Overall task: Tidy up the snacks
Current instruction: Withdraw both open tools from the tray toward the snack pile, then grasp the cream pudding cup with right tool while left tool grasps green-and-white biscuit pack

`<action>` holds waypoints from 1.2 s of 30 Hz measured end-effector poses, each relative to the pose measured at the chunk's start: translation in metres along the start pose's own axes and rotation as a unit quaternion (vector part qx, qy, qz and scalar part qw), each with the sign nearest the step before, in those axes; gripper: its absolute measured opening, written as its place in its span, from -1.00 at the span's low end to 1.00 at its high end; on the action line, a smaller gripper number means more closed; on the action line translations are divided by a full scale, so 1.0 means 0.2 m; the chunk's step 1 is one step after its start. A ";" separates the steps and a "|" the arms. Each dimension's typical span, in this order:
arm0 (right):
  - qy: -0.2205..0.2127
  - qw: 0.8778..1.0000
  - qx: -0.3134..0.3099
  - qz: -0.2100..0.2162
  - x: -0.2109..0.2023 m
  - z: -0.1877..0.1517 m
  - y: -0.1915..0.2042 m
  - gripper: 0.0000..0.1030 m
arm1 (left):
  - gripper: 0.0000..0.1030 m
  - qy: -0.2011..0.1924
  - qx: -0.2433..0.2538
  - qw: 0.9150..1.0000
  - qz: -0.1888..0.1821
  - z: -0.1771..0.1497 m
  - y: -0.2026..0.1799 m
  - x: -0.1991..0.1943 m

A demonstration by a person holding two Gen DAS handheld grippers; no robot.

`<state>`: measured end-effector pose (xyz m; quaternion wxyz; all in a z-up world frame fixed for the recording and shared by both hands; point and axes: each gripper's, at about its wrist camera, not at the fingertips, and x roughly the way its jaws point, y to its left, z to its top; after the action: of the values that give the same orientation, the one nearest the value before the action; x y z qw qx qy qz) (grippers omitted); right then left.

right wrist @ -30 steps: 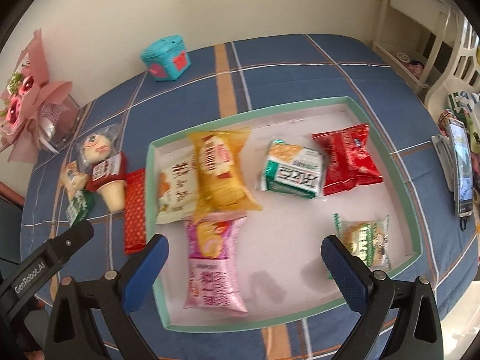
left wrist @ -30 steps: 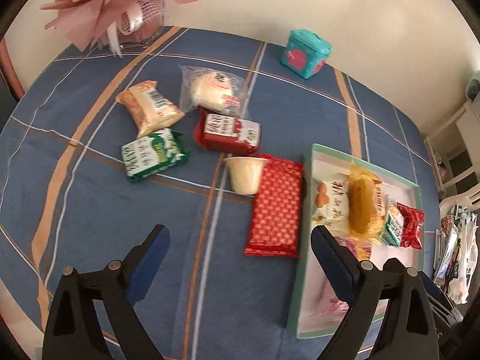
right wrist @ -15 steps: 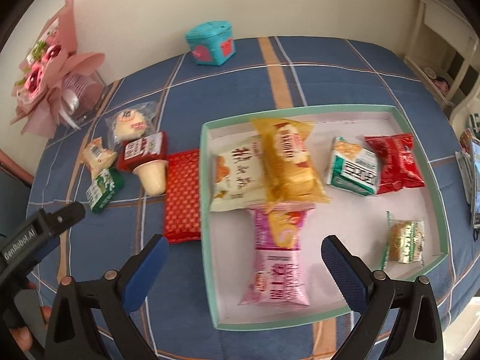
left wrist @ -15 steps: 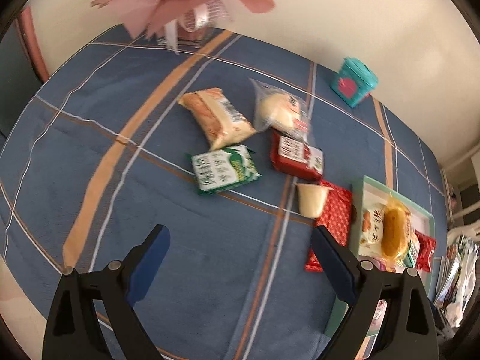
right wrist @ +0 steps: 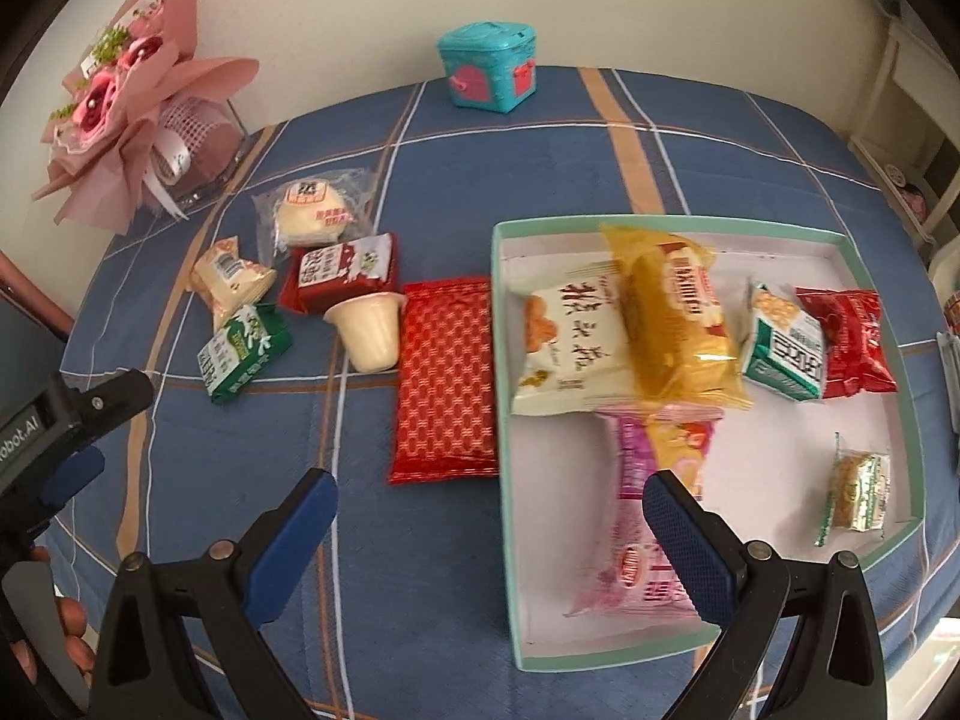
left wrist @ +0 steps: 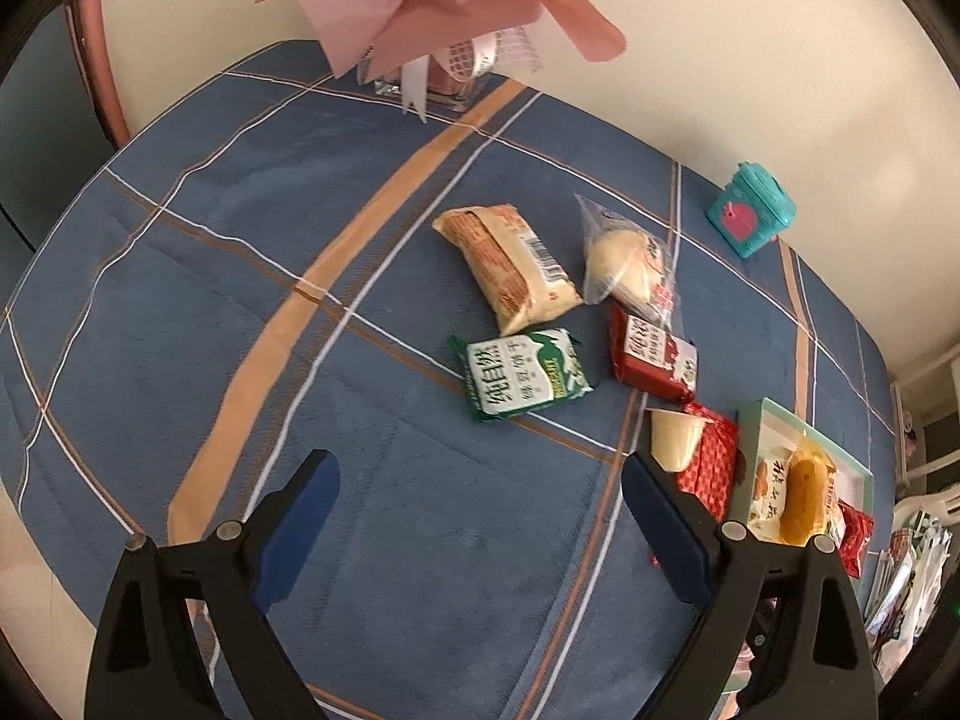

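Loose snacks lie on the blue plaid cloth: a green pack [left wrist: 523, 381] [right wrist: 243, 354], a tan wafer pack [left wrist: 507, 267] [right wrist: 231, 279], a clear-wrapped bun [left wrist: 627, 261] [right wrist: 312, 216], a dark red pack [left wrist: 651, 357] [right wrist: 345, 270], a pudding cup [left wrist: 675, 438] [right wrist: 369, 330] and a long red pack [right wrist: 447, 393]. A teal-rimmed tray [right wrist: 501, 432] [left wrist: 750, 450] holds several snacks. My left gripper [left wrist: 474, 516] is open and empty, short of the green pack. My right gripper [right wrist: 489, 531] is open and empty, over the tray's left rim.
A pink bouquet in a clear vase [left wrist: 438, 6] [right wrist: 138, 96] stands at the table's back. A teal toy box [left wrist: 750, 216] [right wrist: 486, 66] sits by the wall. The left gripper's body [right wrist: 54, 426] shows at the right view's left edge.
Both grippers have swung left. The loose snack cluster has come toward the centre of the left view; the tray has slid to the right in both views. Both stay open.
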<state>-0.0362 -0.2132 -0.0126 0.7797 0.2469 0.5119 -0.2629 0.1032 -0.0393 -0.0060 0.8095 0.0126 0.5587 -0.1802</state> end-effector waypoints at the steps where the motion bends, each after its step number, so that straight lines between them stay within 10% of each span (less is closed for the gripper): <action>1: 0.002 1.000 -0.002 0.000 0.01 0.00 0.01 1.00 | 0.85 0.000 -0.002 1.000 0.000 0.00 0.01 0.00; 36: -0.003 0.999 -0.004 0.036 0.21 0.15 0.18 1.00 | 0.85 0.017 0.005 1.000 0.011 0.15 0.01 0.13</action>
<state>0.0212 -0.2125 -0.0379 0.7911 0.2613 0.5016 -0.2330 0.1395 -0.0507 -0.0176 0.8018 0.0263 0.5712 -0.1738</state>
